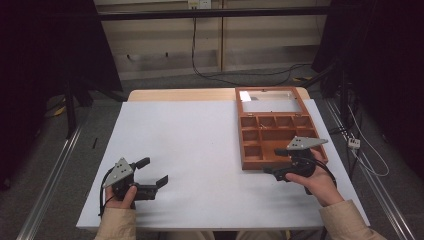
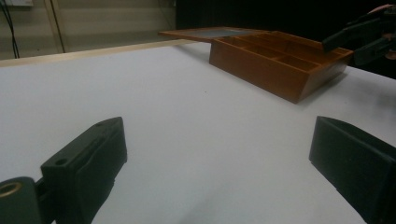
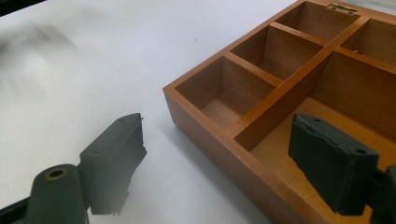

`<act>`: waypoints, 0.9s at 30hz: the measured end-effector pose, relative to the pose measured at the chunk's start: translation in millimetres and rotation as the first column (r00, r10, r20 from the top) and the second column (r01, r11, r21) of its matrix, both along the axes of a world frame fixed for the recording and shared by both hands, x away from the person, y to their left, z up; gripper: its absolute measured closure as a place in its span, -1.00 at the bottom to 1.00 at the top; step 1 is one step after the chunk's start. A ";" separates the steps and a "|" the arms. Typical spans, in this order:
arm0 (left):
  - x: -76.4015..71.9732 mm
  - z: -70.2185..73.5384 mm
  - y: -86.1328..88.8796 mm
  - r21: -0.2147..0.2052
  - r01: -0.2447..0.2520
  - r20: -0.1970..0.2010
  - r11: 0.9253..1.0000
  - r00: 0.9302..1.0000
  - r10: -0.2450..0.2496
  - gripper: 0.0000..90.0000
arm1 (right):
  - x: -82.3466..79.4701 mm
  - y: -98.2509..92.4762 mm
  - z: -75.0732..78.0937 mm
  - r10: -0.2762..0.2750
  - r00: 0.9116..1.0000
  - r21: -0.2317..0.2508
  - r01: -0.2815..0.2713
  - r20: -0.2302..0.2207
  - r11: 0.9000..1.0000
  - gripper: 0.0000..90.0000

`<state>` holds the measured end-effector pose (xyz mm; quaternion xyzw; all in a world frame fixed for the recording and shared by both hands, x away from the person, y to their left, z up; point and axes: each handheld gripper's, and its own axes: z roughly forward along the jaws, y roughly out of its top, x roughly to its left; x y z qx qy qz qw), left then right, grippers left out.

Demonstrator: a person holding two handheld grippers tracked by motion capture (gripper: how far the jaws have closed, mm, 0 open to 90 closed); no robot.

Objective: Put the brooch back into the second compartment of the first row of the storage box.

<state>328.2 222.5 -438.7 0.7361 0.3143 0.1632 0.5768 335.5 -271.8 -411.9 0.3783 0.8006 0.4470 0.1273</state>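
A brown wooden box (image 1: pixel 243 145) with several open compartments sits at the right of the white table (image 1: pixel 200 135), its glazed lid (image 1: pixel 270 101) laid back flat behind it. My right gripper (image 1: pixel 272 161) is open at the box's near left corner. In the right gripper view (image 3: pixel 217 126), one jaw hangs over the table and the other over a large compartment, straddling the box's wall (image 3: pixel 205 144). The compartments I can see look empty. My left gripper (image 1: pixel 156 170) rests open near the front left of the table, and nothing is between its jaws (image 2: pixel 217 135). It faces the box (image 2: pixel 266 70).
Behind the table is a grey floor with black cables (image 1: pixel 215 75) and a pale wall panel. Metal rails (image 1: pixel 55 165) run along both sides of the table. Dark stands flank the scene. The right gripper (image 2: pixel 340 52) shows far off in the left gripper view.
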 end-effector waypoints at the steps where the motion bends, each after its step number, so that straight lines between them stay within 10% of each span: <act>1: 0.0 0.1 0.0 0.001 -0.001 0.002 1.000 1.000 0.001 -0.91 | -1.1 0.0 -0.5 0.002 1.000 0.000 -0.002 0.001 1.000 -0.61; 27: -0.7 -0.1 -1.8 0.006 0.003 0.000 1.000 1.000 -0.003 -0.91 | -35.8 -7.0 -11.7 0.033 0.999 0.005 -0.033 0.040 0.999 -0.61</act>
